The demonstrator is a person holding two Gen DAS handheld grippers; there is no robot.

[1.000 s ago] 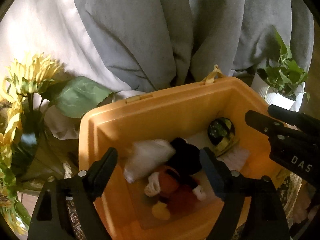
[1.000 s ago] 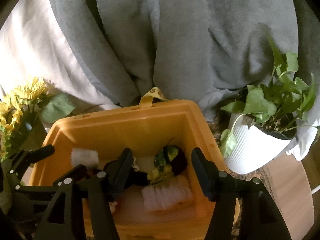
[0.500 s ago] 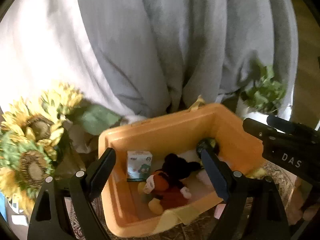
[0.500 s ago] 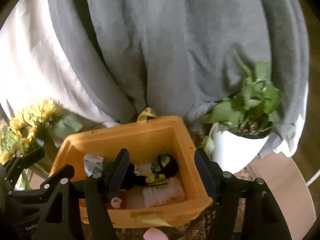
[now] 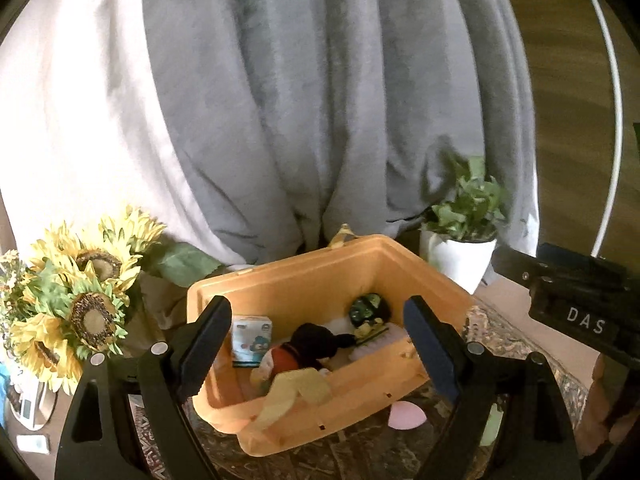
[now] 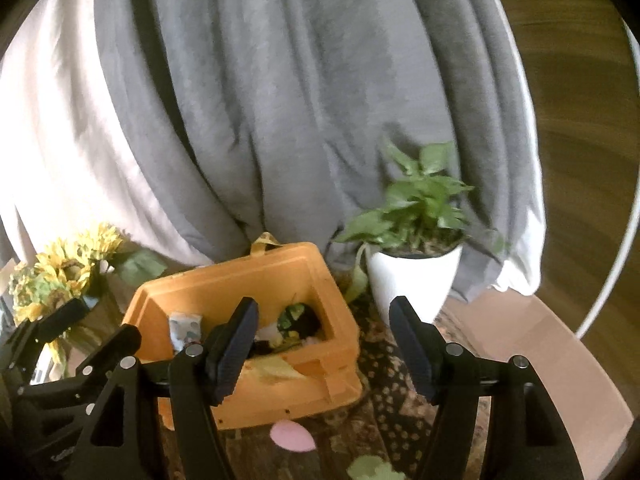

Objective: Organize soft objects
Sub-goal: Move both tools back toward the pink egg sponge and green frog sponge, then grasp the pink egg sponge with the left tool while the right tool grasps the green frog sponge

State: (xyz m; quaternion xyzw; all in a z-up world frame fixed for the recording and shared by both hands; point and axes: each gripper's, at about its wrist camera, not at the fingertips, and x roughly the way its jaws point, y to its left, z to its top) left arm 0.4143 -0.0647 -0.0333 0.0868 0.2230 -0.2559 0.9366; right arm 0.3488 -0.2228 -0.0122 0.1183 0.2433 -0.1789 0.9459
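A grey blanket hangs in heavy folds behind everything, with white cloth beside it. Sunflowers stand just left of the orange bin, and a potted plant in a white pot stands just to its right; both crowd the bin's sides. The bin sits on a dark patterned mat, where a pink petal-shaped piece lies in front of it. Inside the bin lie the soft things: a mouse plush in black and red near the front, a small blue-and-white packet upright against the left wall, a green-and-black toy toward the back, and a pale ribbed cloth beside it. A yellow strap drapes over the front rim. The left gripper and the right gripper both hover before the bin, jaws spread wide, holding nothing.
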